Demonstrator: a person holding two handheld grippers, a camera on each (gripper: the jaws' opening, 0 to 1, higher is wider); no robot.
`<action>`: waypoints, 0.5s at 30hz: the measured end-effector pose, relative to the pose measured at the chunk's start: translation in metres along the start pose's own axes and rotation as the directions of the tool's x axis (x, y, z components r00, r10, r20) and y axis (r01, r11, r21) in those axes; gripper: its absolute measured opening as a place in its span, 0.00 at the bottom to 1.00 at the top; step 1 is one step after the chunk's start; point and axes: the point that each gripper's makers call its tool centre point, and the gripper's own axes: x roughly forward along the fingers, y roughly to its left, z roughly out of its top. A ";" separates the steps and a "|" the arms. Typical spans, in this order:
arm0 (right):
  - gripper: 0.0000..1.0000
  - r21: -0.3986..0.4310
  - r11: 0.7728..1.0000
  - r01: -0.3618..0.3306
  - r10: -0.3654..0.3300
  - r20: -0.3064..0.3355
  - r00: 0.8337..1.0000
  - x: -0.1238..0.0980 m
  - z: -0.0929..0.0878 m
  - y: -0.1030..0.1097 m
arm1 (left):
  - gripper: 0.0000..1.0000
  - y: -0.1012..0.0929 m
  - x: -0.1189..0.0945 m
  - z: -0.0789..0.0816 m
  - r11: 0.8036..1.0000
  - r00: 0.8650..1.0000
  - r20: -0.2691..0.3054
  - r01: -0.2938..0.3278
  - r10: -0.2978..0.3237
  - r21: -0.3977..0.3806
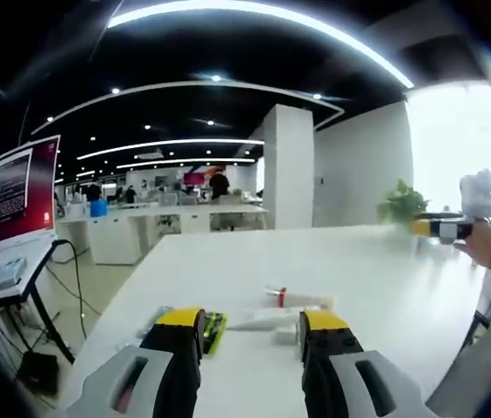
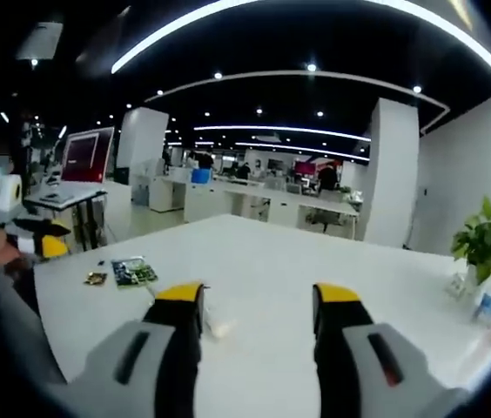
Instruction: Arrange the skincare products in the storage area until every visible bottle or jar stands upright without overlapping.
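Both open wide and holding nothing, left gripper (image 1: pixel 252 335) just above a white tube (image 1: pixel 273 319) lying flat on the white table (image 1: pixel 385 279), maybe to stand it up, right gripper (image 2: pixel 258 313) beside a green packet (image 2: pixel 132 272).

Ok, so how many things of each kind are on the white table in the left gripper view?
White tubes, lying down: 2
Green packet: 1
Potted plant: 1
Total: 4
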 end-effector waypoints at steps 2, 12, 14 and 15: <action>0.52 -0.021 1.000 0.020 -0.020 0.009 1.000 -0.001 0.005 -0.012 | 0.46 0.001 0.000 0.000 1.000 1.000 -0.001 -0.003 0.003 0.003; 0.49 -0.090 0.995 -0.048 0.047 -0.009 0.999 -0.023 0.018 -0.029 | 0.46 0.004 -0.001 0.000 1.000 1.000 -0.002 -0.020 0.020 0.007; 0.50 -0.110 0.993 -0.054 0.053 -0.009 0.999 -0.027 0.020 -0.033 | 0.46 0.005 -0.001 -0.001 1.000 1.000 -0.004 -0.022 0.022 0.007; 0.50 -0.120 0.991 -0.058 0.057 -0.015 0.998 -0.030 0.020 -0.037 | 0.46 0.006 -0.001 -0.001 1.000 1.000 -0.006 -0.025 0.025 0.006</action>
